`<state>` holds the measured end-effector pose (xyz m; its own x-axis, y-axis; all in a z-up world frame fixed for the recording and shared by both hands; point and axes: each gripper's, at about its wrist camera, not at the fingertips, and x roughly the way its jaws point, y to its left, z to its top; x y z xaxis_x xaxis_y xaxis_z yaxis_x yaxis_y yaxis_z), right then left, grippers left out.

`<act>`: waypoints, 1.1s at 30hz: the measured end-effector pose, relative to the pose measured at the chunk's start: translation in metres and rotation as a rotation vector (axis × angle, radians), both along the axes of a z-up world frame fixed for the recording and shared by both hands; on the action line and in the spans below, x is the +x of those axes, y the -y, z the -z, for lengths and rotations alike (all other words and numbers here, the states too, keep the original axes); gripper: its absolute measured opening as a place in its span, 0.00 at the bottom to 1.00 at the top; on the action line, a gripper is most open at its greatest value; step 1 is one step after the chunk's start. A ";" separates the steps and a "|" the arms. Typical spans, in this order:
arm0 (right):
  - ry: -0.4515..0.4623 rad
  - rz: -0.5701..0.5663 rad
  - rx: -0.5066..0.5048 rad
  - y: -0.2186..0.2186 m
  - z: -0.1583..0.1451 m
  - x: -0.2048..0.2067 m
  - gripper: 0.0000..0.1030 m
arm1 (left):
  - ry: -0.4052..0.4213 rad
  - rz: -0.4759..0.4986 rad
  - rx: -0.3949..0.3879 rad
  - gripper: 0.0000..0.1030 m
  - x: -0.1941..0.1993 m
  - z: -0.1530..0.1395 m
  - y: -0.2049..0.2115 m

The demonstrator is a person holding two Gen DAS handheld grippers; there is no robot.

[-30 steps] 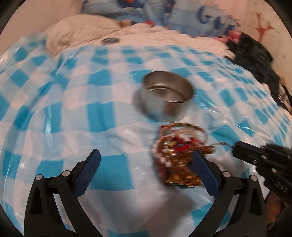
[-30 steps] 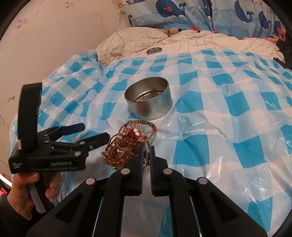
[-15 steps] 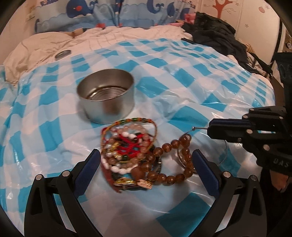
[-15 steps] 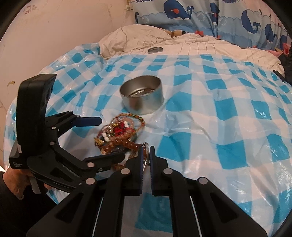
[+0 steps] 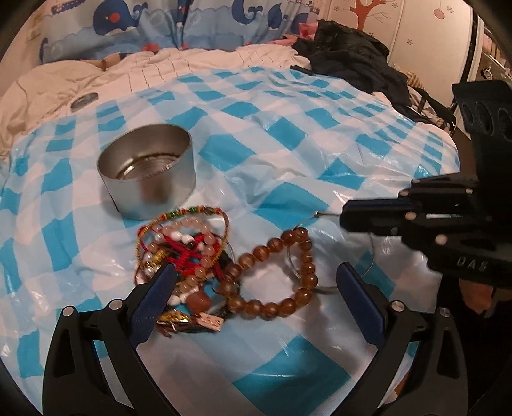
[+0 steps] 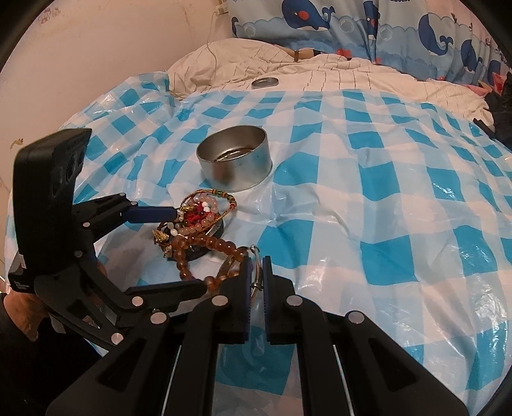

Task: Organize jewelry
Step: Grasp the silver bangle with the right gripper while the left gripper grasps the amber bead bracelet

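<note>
A tangled pile of bead and cord bracelets (image 5: 184, 252) lies on the blue-checked plastic sheet, in front of a round metal tin (image 5: 148, 169). A brown bead bracelet (image 5: 275, 272) trails out of the pile to the right. My left gripper (image 5: 252, 288) is open, its fingers either side of the pile and brown beads. My right gripper (image 6: 255, 272) is shut on a thin silver wire bangle (image 6: 254, 256); it shows in the left wrist view (image 5: 347, 219) with the wire (image 5: 323, 216) sticking out. The pile (image 6: 198, 220) and tin (image 6: 235, 163) also show in the right wrist view.
The checked sheet (image 6: 384, 192) covers a bed with a cream quilt (image 6: 320, 73) behind. A small metal lid (image 6: 264, 82) lies on the quilt. Whale-print pillows (image 5: 176, 25) line the back; dark clothes (image 5: 352, 60) lie at the far right.
The right gripper has pulled the wire bangle away to the right, dragging the brown bead bracelet out of the pile. The left gripper has swung round and closed in on the pile.
</note>
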<state>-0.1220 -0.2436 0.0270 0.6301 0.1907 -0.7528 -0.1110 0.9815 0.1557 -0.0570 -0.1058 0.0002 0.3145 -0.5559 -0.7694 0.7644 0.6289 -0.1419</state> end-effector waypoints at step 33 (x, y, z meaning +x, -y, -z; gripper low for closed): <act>-0.071 0.038 -0.042 0.006 0.013 -0.002 0.17 | 0.090 -0.078 0.089 0.56 0.006 0.009 0.005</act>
